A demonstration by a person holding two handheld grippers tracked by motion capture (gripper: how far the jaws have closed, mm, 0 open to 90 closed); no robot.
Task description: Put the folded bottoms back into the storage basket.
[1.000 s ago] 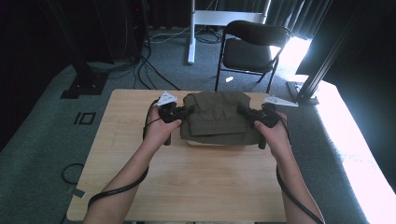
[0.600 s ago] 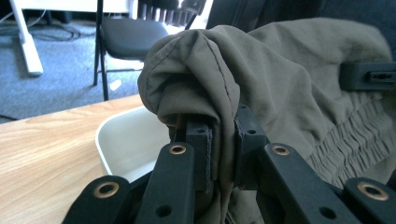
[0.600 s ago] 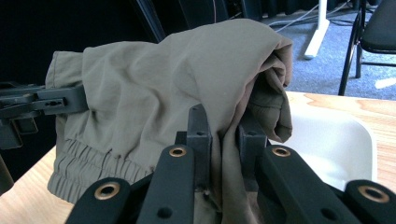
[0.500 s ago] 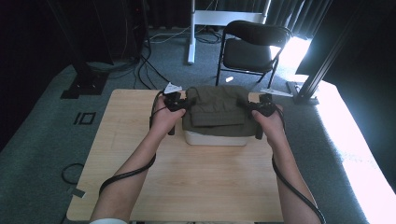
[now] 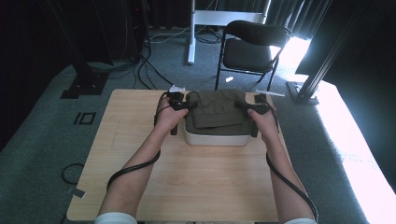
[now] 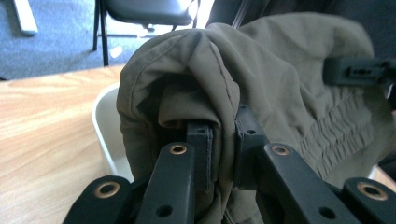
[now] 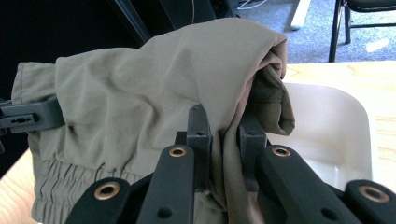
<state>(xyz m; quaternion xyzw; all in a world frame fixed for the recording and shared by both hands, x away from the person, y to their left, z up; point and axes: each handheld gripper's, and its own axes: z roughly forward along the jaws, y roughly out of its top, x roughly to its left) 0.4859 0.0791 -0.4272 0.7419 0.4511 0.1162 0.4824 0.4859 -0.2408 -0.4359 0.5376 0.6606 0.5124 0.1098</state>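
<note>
A folded olive-green garment (image 5: pixel 217 111) with an elastic waistband hangs over a white plastic bin (image 5: pixel 215 138) at the far middle of the wooden table (image 5: pixel 187 172). My left gripper (image 5: pixel 187 105) is shut on the garment's left edge, cloth pinched between its jaws (image 6: pixel 223 154). My right gripper (image 5: pixel 244 107) is shut on the right edge, with a fold of garment (image 7: pixel 140 93) clamped the same way (image 7: pixel 223 149). The bin's white wall (image 6: pixel 105 126) shows under the garment (image 6: pixel 289 88) on the left and its rim (image 7: pixel 327 116) on the right.
A black folding chair (image 5: pixel 250 46) stands just beyond the table's far edge. A white desk leg (image 5: pixel 191 28) and floor cables (image 5: pixel 140 65) lie behind. A black stand base (image 5: pixel 303 91) sits at the far right. Bare tabletop stretches toward the near edge.
Both grippers carried the garment forward and lower, from above the table toward the far side, so it now drapes onto the white bin, which shows beneath it.
</note>
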